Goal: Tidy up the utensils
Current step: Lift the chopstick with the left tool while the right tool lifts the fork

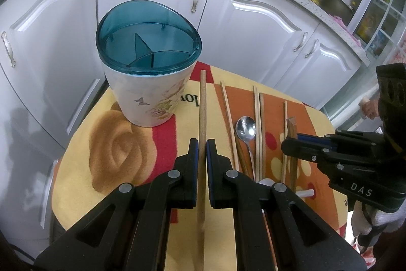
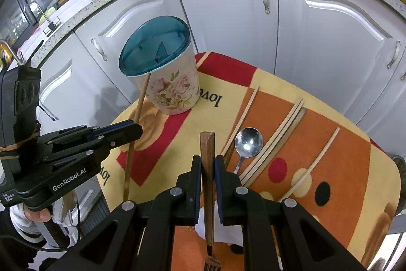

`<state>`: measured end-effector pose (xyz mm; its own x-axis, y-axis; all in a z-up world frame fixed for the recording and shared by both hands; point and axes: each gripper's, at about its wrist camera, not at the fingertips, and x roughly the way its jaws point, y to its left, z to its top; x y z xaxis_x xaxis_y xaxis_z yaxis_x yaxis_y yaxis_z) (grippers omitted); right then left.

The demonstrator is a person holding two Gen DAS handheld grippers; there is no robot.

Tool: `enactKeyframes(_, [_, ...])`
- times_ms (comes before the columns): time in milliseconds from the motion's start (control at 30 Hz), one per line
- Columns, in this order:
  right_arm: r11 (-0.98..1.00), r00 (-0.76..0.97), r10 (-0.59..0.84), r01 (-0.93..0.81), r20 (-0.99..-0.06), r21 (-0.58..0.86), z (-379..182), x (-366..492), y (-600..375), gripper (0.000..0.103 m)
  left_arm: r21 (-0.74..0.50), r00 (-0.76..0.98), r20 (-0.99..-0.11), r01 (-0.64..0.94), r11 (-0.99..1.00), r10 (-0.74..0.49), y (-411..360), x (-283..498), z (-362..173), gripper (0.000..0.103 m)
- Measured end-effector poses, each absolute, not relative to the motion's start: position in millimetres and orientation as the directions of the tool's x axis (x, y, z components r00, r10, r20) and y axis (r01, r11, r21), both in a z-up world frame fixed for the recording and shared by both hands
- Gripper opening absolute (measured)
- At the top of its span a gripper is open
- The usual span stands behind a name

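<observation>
On patterned cloth (image 1: 157, 194), lidded holder (image 1: 148, 55) beside loose chopsticks (image 1: 258, 128), spoon (image 1: 245, 130), left fingers (image 1: 202, 144) clenching wooden stick (image 1: 203, 103), right (image 2: 208, 160) clenching fork (image 2: 207, 144).

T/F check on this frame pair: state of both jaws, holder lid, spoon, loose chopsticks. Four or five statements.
1. The left gripper has its jaws shut on a round wooden stick. True.
2. The right gripper is open and holds nothing. False: it is shut on a brown-handled fork.
3. The floral white utensil holder has its teal translucent lid on. True.
4. The metal spoon stands inside the holder. False: it lies on the patterned cloth.
5. Pale chopsticks lie on the cloth beside the spoon. True.
</observation>
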<state>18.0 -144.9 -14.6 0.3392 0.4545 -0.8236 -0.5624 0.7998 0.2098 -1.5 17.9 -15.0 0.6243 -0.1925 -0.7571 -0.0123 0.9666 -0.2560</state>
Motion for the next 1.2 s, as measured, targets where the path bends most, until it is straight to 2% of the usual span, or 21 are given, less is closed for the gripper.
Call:
enactKeyframes(667, [0.798, 0.358, 0.471, -0.562, -0.806, 0.217, -4, 10, -149, 0.01, -0.257, 0.634, -0.748, -0.005, 0.966, -0.196, 18, -6, -9, 0.005])
enactKeyframes(1200, [0.791, 0.394, 0.52, -0.558, -0.758, 0.253, 25, -3, -171, 0.009, -0.281, 0.661, -0.716, 0.02, 0.959, -0.224, 19, -17, 12, 0.005])
